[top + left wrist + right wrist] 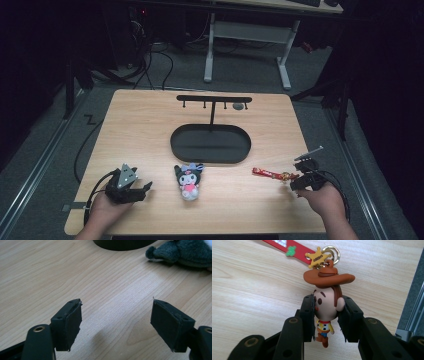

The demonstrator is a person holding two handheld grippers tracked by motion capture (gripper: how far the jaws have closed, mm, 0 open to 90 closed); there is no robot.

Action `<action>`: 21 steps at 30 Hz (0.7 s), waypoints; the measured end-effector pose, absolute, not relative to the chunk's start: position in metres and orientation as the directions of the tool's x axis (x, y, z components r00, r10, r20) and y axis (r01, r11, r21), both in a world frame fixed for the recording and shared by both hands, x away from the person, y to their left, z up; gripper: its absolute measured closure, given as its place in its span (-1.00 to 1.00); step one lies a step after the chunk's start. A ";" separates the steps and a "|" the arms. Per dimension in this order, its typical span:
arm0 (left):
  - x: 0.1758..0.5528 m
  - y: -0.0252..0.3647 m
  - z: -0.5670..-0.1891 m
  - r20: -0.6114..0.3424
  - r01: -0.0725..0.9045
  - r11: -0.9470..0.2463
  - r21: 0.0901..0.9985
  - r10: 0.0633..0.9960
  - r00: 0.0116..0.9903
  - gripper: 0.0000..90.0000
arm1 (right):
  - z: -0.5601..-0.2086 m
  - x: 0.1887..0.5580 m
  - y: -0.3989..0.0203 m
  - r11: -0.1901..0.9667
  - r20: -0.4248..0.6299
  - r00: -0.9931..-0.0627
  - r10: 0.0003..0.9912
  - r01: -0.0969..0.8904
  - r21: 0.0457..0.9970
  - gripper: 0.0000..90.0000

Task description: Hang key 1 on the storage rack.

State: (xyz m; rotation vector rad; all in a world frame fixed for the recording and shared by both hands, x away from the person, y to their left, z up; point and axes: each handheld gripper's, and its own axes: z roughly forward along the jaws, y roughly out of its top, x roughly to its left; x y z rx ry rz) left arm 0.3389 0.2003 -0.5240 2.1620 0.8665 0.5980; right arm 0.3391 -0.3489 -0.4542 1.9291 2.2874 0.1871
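Note:
My right gripper (327,315) is shut on a small cowboy figure keychain (327,303), its pads pressing both sides of the head under the brown hat. The figure's yellow star badge (318,257), metal ring (331,252) and red strap (287,246) lie on the wood beyond it. From above, my right gripper (299,179) sits at the table's right front with the red strap (264,172) stretching left. My left gripper (145,189) rests open at the left front, its jaws spread over bare wood (116,322). A dark plush doll keychain (188,180) lies between them, its dark ear (175,252) in the left gripper view.
A black oval tray (210,143) sits mid-table with a black T-shaped hook stand (213,100) rising from it. The table's right edge and a metal rail (412,312) run close beside my right gripper. A white-legged desk (247,32) stands beyond the table.

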 end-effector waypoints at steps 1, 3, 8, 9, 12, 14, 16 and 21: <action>0.339 0.200 -0.524 0.147 0.396 -0.516 0.760 0.730 0.667 -0.44 | -0.452 0.339 -0.347 0.175 -0.034 -0.172 0.985 0.966 0.190 0.50; 0.339 0.201 -0.524 0.144 0.397 -0.511 0.763 0.732 0.666 -0.44 | -0.447 0.339 -0.344 0.185 -0.037 -0.181 0.983 0.963 0.194 0.50; 0.339 0.200 -0.524 0.147 0.396 -0.518 0.758 0.728 0.670 -0.44 | -0.432 0.341 -0.334 0.214 -0.043 -0.209 0.977 0.956 0.203 0.50; 0.339 0.200 -0.524 0.146 0.395 -0.515 0.761 0.729 0.668 -0.44 | -0.429 0.341 -0.332 0.222 -0.051 -0.216 0.975 0.953 0.205 0.50; 0.339 0.200 -0.524 0.145 0.396 -0.516 0.759 0.727 0.671 -0.44 | -0.420 0.343 -0.326 0.231 -0.054 -0.225 0.973 0.947 0.222 0.50; 0.338 0.199 -0.524 0.148 0.395 -0.522 0.756 0.724 0.674 -0.44 | -0.413 0.343 -0.321 0.243 -0.056 -0.237 0.970 0.944 0.223 0.50; 0.338 0.200 -0.524 0.147 0.392 -0.519 0.760 0.724 0.674 -0.44 | -0.408 0.344 -0.317 0.251 -0.065 -0.242 0.968 0.941 0.226 0.50; 0.338 0.200 -0.524 0.148 0.391 -0.522 0.758 0.721 0.677 -0.44 | -0.393 0.346 -0.308 0.268 -0.070 -0.258 0.964 0.931 0.247 0.50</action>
